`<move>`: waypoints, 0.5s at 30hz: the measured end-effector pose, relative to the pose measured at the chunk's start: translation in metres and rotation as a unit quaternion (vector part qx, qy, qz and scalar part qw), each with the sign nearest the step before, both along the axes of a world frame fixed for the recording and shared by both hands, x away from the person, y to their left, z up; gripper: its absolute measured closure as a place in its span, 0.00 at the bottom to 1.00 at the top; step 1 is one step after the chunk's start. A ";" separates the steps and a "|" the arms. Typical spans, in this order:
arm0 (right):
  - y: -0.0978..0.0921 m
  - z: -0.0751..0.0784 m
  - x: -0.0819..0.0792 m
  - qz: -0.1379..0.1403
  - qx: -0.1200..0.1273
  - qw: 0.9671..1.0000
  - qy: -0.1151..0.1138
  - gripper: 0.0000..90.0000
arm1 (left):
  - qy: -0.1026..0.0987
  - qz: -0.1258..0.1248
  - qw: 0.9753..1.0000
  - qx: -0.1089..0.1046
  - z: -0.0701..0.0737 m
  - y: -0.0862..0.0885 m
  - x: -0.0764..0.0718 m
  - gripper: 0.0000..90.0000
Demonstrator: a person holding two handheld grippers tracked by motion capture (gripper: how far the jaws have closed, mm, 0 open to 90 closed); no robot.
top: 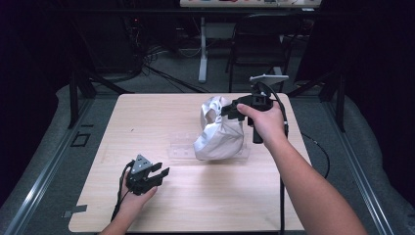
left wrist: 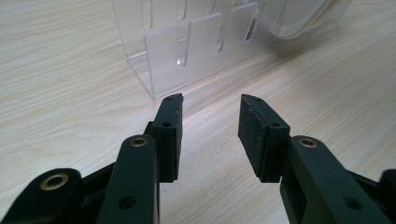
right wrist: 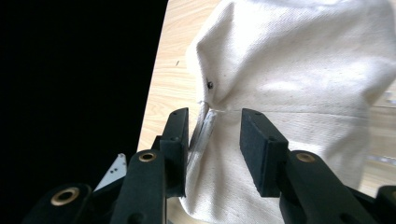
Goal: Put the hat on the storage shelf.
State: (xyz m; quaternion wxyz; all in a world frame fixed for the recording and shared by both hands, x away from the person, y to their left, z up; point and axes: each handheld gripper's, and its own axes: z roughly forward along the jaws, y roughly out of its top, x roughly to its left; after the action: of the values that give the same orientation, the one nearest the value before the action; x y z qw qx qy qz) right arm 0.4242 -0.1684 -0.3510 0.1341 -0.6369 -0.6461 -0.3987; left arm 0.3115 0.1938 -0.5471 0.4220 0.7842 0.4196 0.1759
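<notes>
Right gripper (top: 229,110) at centre right of the high view, jaws spread around a seam fold of the white cloth cap (top: 218,131), not pinching it. Cap perched on the clear plastic stand (top: 183,147) mid-counter (top: 147,117). Left gripper (top: 161,175) at lower left, jaws spread, empty, low over the wood near the stand.

The pale wood surface (top: 147,127) stands lit in a dark room on grey floor (top: 44,161), with a black folding chair (top: 259,44) and a white table leg (top: 202,49) beyond its far edge, loose cables (top: 156,63) on the floor there, and a metal rail (top: 39,176) along its left side.
</notes>
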 end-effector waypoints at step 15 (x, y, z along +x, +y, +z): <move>-0.043 -0.020 -0.038 0.011 -0.036 0.998 -0.042 0.62 | 0.001 0.016 1.000 0.001 -0.003 0.007 0.004 0.64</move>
State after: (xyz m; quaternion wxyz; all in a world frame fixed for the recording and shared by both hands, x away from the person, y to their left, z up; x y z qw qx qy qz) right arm 0.3867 -0.2109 -0.3708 0.0881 -0.6165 -0.6723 -0.4003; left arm 0.3158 0.2009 -0.5501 0.4179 0.7782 0.4319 0.1824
